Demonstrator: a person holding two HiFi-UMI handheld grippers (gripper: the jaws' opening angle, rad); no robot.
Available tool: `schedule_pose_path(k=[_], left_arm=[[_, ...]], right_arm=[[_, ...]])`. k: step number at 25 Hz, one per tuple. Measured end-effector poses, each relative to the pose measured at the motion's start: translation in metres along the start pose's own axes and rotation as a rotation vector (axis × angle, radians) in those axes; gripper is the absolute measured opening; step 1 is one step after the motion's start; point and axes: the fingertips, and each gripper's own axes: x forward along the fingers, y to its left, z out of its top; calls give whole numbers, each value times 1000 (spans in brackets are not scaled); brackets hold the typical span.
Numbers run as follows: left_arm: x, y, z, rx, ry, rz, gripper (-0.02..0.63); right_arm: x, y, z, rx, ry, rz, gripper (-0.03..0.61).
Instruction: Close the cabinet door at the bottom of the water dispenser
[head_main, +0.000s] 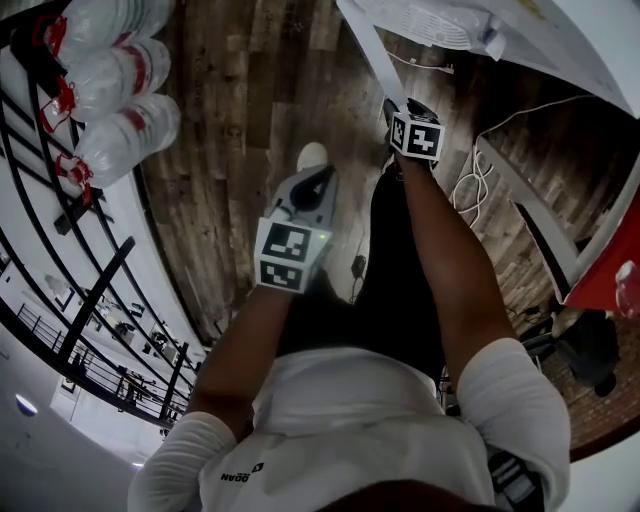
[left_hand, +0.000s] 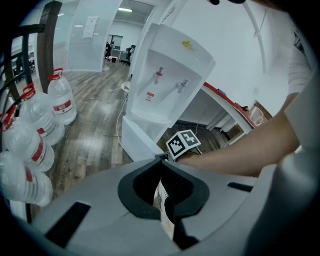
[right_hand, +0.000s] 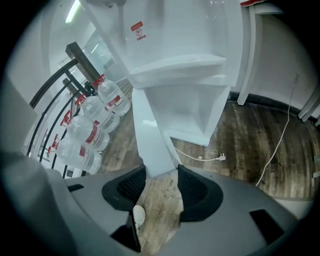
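Observation:
The white water dispenser (left_hand: 170, 75) stands on the wooden floor, its bottom cabinet (right_hand: 200, 112) open and hollow. The white cabinet door (right_hand: 150, 135) swings out toward me, seen edge-on; it also shows as a thin white panel (head_main: 365, 50) and below the taps (left_hand: 137, 142). My right gripper (right_hand: 161, 172) has the door's free edge between its jaws, which close against both faces; in the head view the right gripper (head_main: 400, 108) sits at the panel's end. My left gripper (head_main: 318, 180) hangs back over the floor, apart from the door, its jaws (left_hand: 164, 192) together on nothing.
Several large water bottles (head_main: 120, 90) with red labels lie by a black railing (head_main: 90, 290) on the left. A white cable with plug (right_hand: 220, 158) trails on the floor right of the dispenser. A red-topped desk (left_hand: 225, 100) stands behind it. My shoe (head_main: 312, 155) is below the grippers.

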Motion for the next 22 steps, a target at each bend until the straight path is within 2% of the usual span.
schedule_pose_path(k=[13, 17, 22], left_arm=[[19, -17, 7, 4, -3, 24, -3], [25, -15, 13, -6, 1, 45, -3], [31, -17, 16, -13, 3, 50, -3]], right_arm=[[-1, -72, 34, 81, -57, -45, 212], [-1, -94, 55, 101, -89, -62, 186], [-8, -105, 76, 64, -106, -58, 178]])
